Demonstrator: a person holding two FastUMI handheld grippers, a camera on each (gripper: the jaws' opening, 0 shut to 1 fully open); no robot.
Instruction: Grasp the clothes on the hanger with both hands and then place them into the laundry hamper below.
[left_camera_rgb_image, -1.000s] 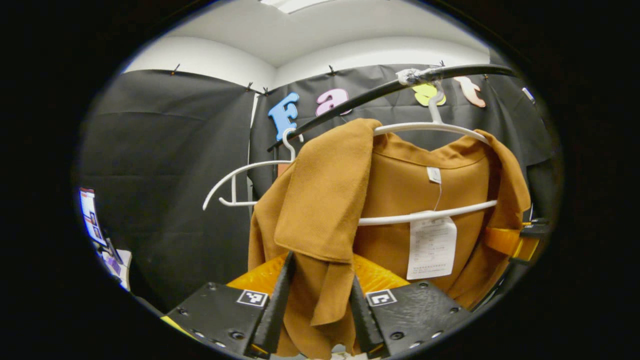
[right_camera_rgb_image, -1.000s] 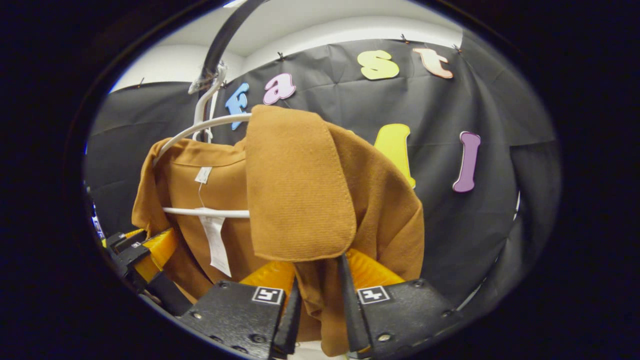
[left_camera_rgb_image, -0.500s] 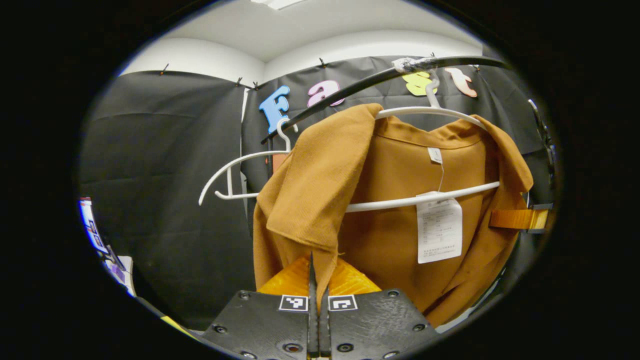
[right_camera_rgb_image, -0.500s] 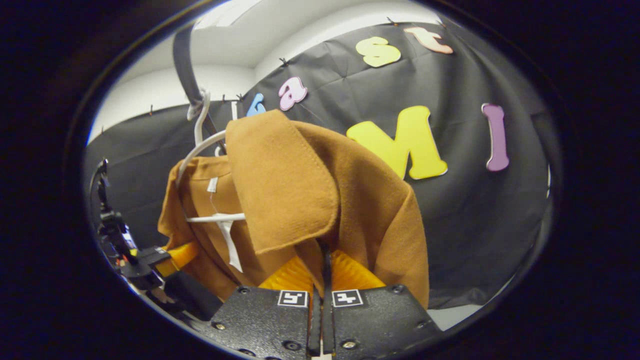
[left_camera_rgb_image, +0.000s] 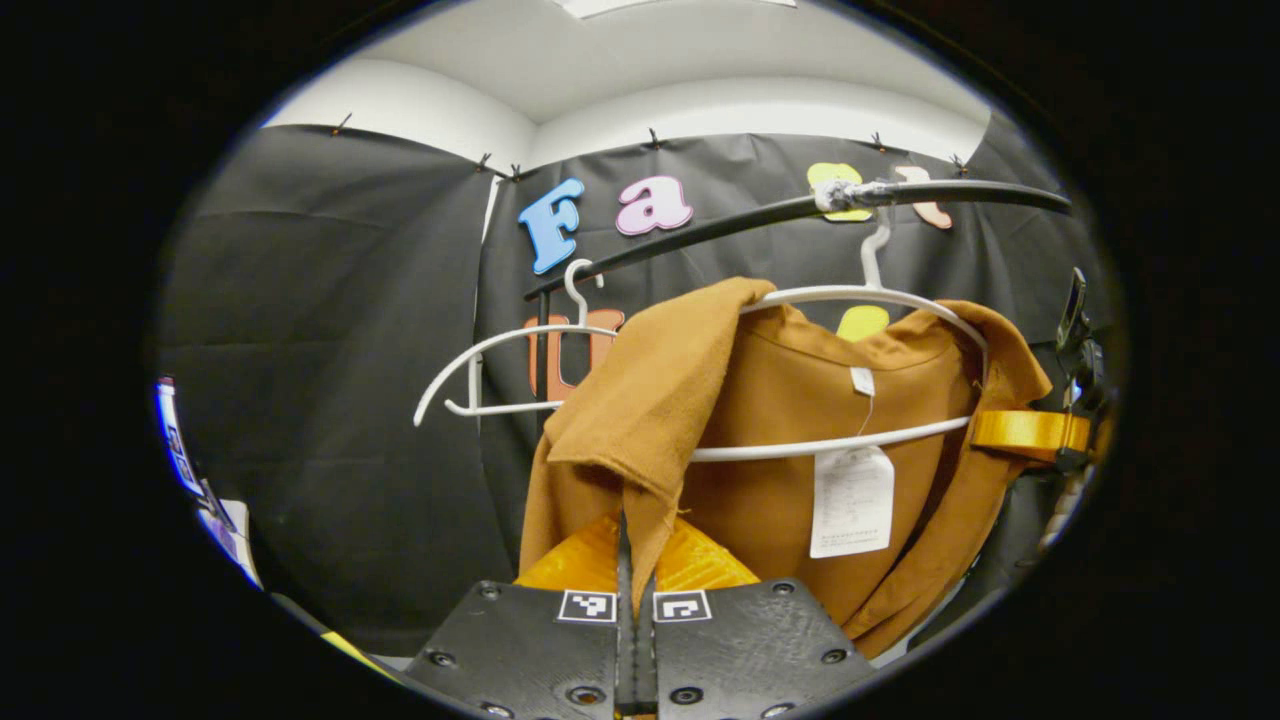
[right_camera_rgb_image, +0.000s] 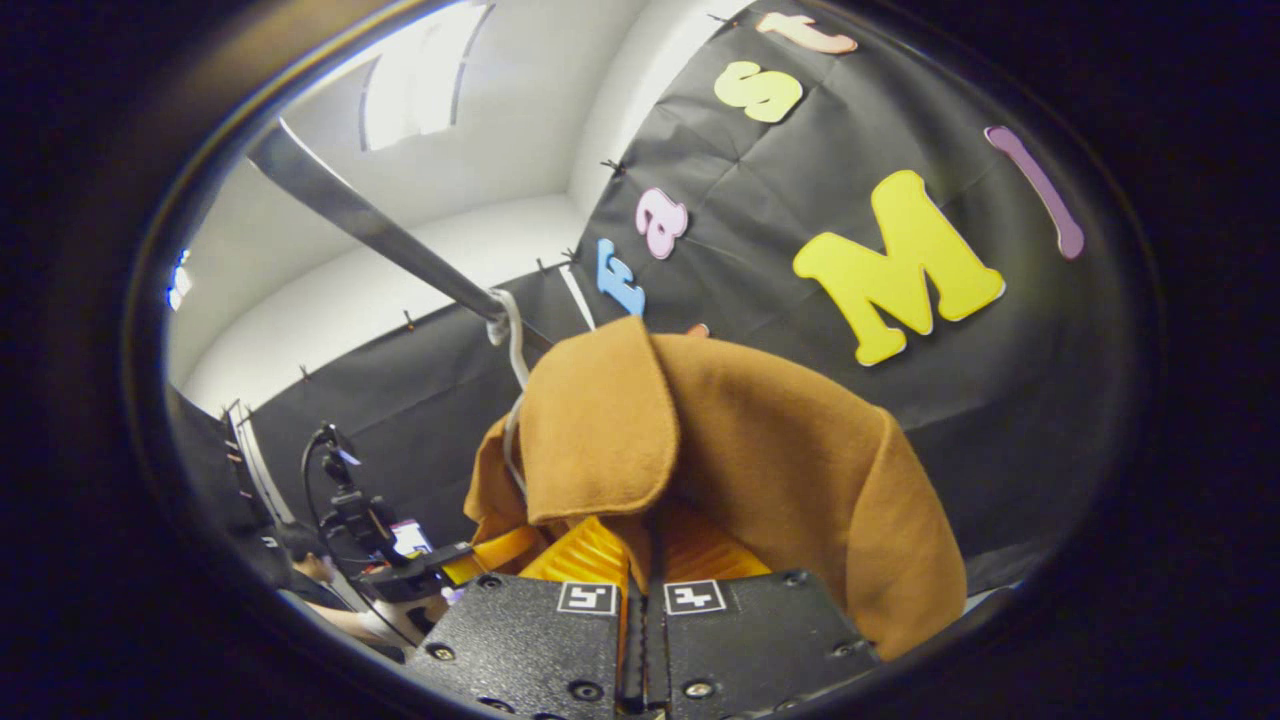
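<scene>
A tan-brown jacket (left_camera_rgb_image: 790, 430) is hanging on a white hanger (left_camera_rgb_image: 860, 300), its front open and facing the left gripper view, with a white paper tag dangling inside below the collar. One lapel is folding outward and drooping low. In the right gripper view the jacket (right_camera_rgb_image: 760, 440) is draping shoulder-on.

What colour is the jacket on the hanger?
The jacket is a plain brown-orange, like caramel, with no pattern. It shows best in the left gripper view, on the white hanger.
</scene>
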